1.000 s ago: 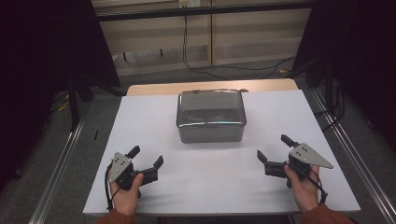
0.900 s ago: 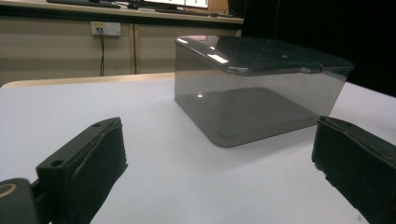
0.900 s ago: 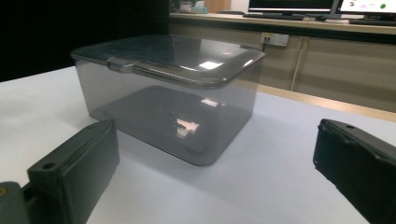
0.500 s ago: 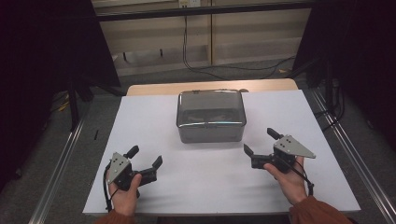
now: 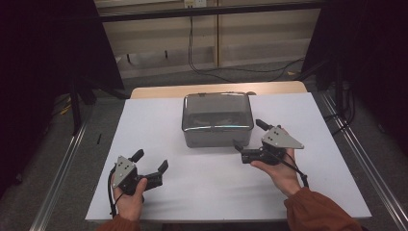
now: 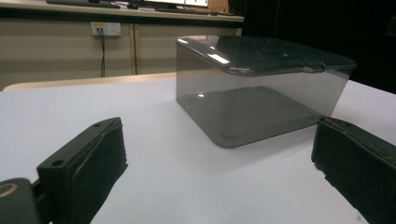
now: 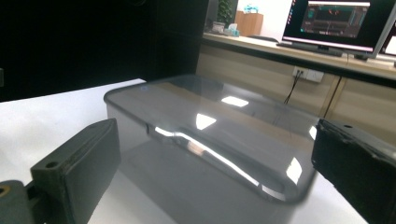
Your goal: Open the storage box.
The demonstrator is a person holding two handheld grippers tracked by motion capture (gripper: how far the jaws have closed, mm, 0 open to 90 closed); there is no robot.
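**tablewatcher:** Since a second ago the right gripper (image 5: 248,136) has slid in from the right edge of the white table (image 5: 159,120) and now sits at the front right corner of the smoky grey plastic box (image 5: 217,119). Left gripper (image 5: 150,161) hasn't budged, same spot near the front left.

**gripfan22:** Is the right one touching the box yet?

**tablewatcher:** Can't tell for sure. From above, one jaw tip looks just at the front wall near the corner, the other is beside the right wall. In the right gripper view the box (image 7: 205,149) is close up between the two black jaws, lid edge and corner right in front, but nothing is squeezed.

**gripfan22:** So jaws are spread?

**tablewatcher:** Yep, wide apart on both. In the left gripper view you see both jaws held apart with bare table between them and the box (image 6: 261,88) a fair way ahead, a bit to the right.

**gripfan22:** And the box itself?

**tablewatcher:** Sitting flat in the middle of the table, toward the far edge, lid on. See-through and looks like there's nothing obvious inside. Both hands hold their grippers low over the table, the right hand (image 5: 279,168) in a rust-coloured sleeve (image 5: 320,211).
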